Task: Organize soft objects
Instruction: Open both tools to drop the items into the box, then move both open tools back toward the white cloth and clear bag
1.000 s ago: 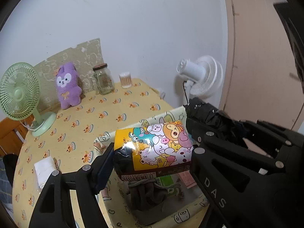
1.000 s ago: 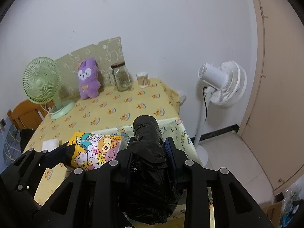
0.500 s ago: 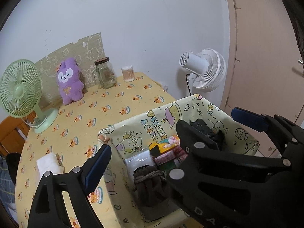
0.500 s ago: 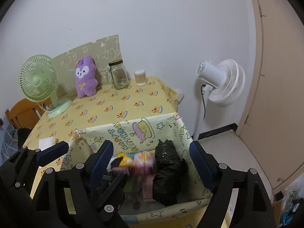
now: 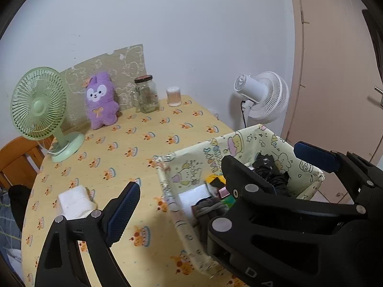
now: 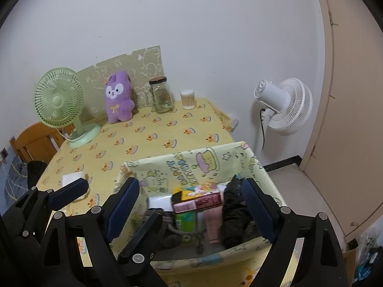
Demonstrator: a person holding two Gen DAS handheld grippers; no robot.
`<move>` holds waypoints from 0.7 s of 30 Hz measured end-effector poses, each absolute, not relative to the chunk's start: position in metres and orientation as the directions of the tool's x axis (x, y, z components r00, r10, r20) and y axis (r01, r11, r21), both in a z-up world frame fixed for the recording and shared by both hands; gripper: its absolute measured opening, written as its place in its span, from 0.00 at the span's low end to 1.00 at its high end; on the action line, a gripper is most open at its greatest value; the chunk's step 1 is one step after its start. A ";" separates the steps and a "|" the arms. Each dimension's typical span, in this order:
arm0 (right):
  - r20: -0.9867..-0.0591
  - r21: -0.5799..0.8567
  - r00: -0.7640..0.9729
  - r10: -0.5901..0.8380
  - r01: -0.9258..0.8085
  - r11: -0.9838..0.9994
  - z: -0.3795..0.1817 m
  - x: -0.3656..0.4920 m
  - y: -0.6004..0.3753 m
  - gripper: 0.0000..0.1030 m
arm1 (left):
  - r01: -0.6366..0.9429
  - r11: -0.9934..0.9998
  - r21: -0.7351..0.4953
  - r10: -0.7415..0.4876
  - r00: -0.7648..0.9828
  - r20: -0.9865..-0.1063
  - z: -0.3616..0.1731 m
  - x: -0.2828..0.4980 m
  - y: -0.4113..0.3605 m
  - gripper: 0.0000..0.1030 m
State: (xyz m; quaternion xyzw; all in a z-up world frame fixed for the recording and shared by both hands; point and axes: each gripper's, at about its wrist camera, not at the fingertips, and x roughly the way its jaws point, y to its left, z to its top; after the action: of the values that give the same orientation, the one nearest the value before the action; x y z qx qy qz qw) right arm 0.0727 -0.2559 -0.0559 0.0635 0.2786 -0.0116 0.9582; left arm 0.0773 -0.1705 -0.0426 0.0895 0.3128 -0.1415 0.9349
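Two black grippers with ribbed blue pads hang above the near table edge, both spread wide with nothing between the fingers: the left gripper (image 5: 215, 174) straddles the near-left corner of the fabric bin (image 6: 191, 165), and the right gripper (image 6: 191, 205) brackets its middle. That one soft-sided bin, pale yellow cloth printed with cartoon figures, sits at the table's near right edge and holds the soft things: one crinkled black plastic bundle (image 6: 235, 211) on the right, one glossy cartoon-printed pack (image 6: 201, 197) lying across the middle, and one grey knitted roll (image 5: 210, 211) at the near-left. Left of the bin, one white folded block (image 5: 74, 202) rests on the yellow cake-patterned tablecloth (image 5: 143, 143). Along the far wall stand one green mesh fan (image 5: 38, 108), one fuzzy purple plush (image 5: 101, 100), one glass jar (image 5: 146, 94) and one small round tub (image 5: 173, 95). Off the table stands one white pedestal fan (image 6: 284, 105).
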 end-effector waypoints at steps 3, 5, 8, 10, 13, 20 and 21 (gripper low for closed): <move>-0.529 0.113 0.848 0.017 0.050 0.992 -0.051 0.070 -0.247 0.87 | 0.309 0.948 0.073 -0.207 0.775 -0.597 -0.037 0.073 -0.162 0.90; -0.523 0.106 0.852 0.018 0.044 0.993 -0.047 0.067 -0.241 0.87 | 0.304 0.950 0.068 -0.208 0.781 -0.590 -0.035 0.070 -0.156 0.90; -0.512 0.097 0.859 0.020 0.035 0.995 -0.042 0.062 -0.232 0.87 | 0.295 0.953 0.063 -0.207 0.791 -0.576 -0.031 0.065 -0.146 0.90; -0.507 0.092 0.862 0.023 0.028 0.995 -0.040 0.059 -0.227 0.88 | 0.288 0.956 0.060 -0.204 0.795 -0.571 -0.028 0.062 -0.141 0.90; -0.502 0.085 0.864 0.026 0.019 0.996 -0.036 0.057 -0.218 0.88 | 0.279 0.959 0.055 -0.201 0.801 -0.564 -0.025 0.059 -0.133 0.90; -0.488 0.067 0.872 0.039 -0.008 0.998 -0.029 0.051 -0.194 0.88 | 0.249 0.968 0.043 -0.186 0.818 -0.544 -0.020 0.050 -0.107 0.90; -0.487 0.066 0.872 0.043 -0.013 0.998 -0.029 0.050 -0.190 0.88 | 0.244 0.969 0.043 -0.182 0.820 -0.542 -0.020 0.049 -0.104 0.90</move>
State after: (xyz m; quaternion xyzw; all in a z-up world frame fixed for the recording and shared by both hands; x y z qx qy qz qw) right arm 0.0503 -0.1900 -0.0287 0.0301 0.2521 0.0146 0.9671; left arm 0.0494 -0.1043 -0.0199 0.0554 0.2780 -0.1118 0.9524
